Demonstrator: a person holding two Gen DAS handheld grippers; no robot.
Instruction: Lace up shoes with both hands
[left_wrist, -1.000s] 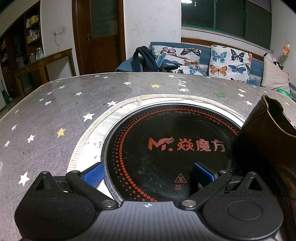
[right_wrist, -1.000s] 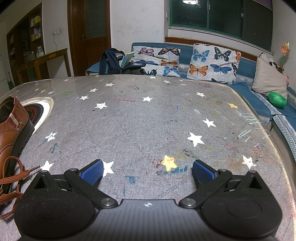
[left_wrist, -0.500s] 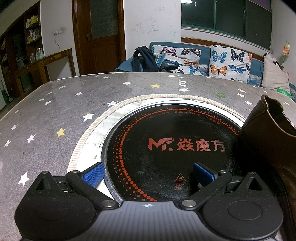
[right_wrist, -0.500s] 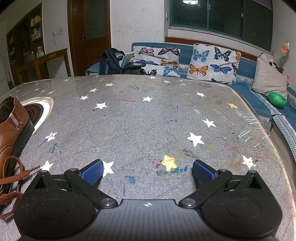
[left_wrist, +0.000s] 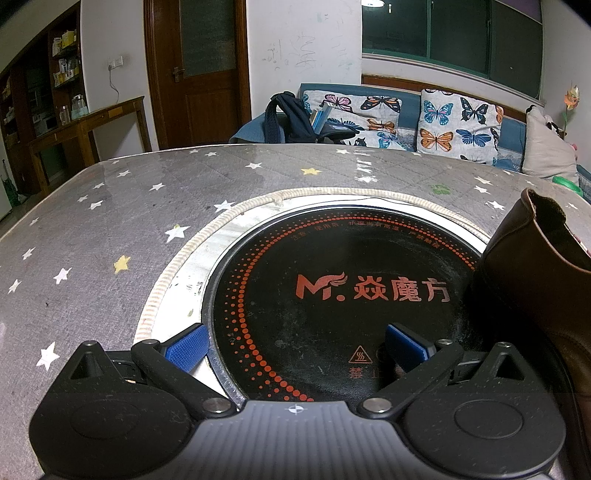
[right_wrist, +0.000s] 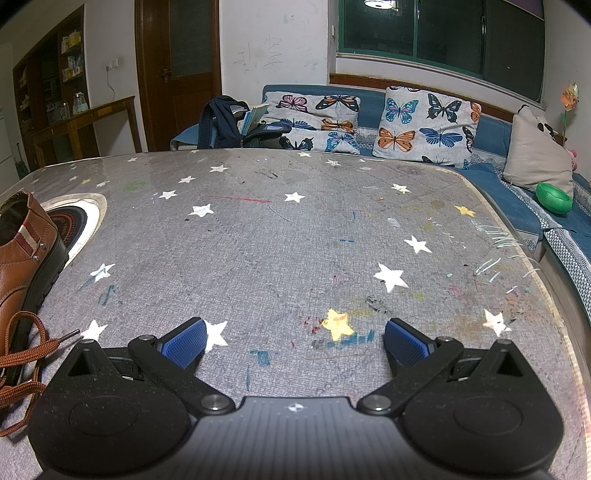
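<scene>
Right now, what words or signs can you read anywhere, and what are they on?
"M." logo, then "焱魔方": red print on the black cooktop set in the table.
Hot-surface triangle sign, with "禁" below: cooktop, near edge.
Red ring text along the cooktop's far rim: too small.
Wall scribbles: unreadable.

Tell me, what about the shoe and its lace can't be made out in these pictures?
- Brown shoe, right wrist view: toe and eyelets cut off by the left edge.
- Shoe, left wrist view: only the heel collar shows; the right edge cuts the rest.
- Orange lace: one tip visible; the other end runs out of frame.
</scene>
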